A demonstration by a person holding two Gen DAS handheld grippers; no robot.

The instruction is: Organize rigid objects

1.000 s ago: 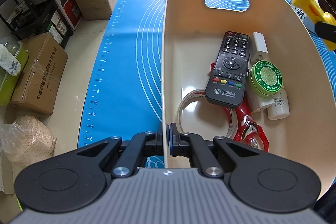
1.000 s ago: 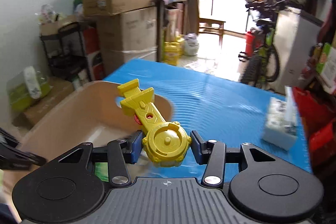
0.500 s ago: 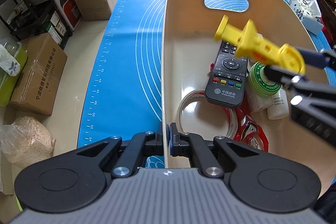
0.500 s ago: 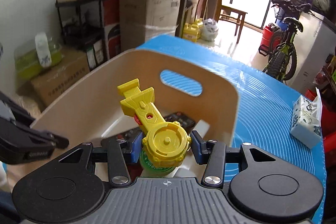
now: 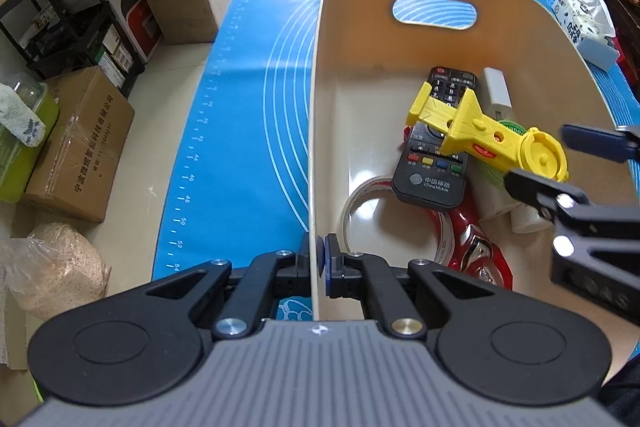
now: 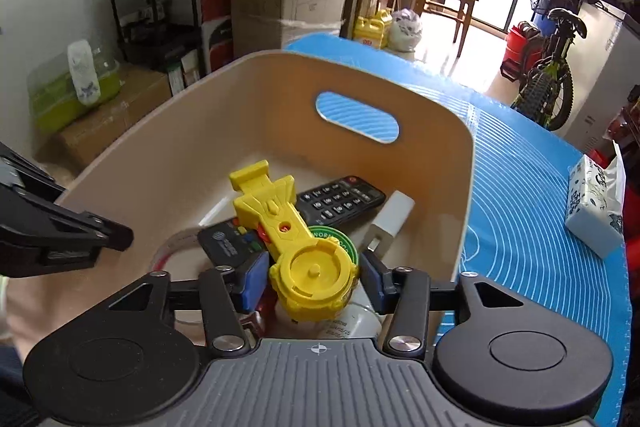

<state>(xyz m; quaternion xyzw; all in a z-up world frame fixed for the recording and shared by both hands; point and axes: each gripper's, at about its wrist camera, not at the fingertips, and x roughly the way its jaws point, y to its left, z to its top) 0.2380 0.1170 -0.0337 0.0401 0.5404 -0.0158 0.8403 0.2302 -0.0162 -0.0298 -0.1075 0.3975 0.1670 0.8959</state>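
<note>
A beige bin point(image 5: 360, 27) stands on the blue mat. My left gripper point(image 5: 318, 259) is shut on the bin's near left wall. A yellow toy launcher point(image 5: 480, 131) lies inside the bin across a black remote point(image 5: 432, 179) and a green tin point(image 6: 334, 239). My right gripper point(image 6: 314, 281) is inside the bin with its jaws parted on either side of the launcher's round end point(image 6: 314, 283); small gaps show at both pads. The bin also holds a white charger point(image 5: 497, 91), a tape roll point(image 5: 360, 195), a red toy point(image 5: 476, 247) and a white bottle.
A tissue pack point(image 6: 592, 211) lies on the mat point(image 6: 520, 227) right of the bin. Cardboard boxes point(image 5: 80, 147), a black shelf point(image 5: 60, 27) and a sack stand on the floor to the left. A bicycle point(image 6: 548, 79) stands at the back right.
My right gripper carried the yellow launcher from outside into the bin, lowered it onto the remote and tin, and its jaws have opened off it. The left gripper has not moved.
</note>
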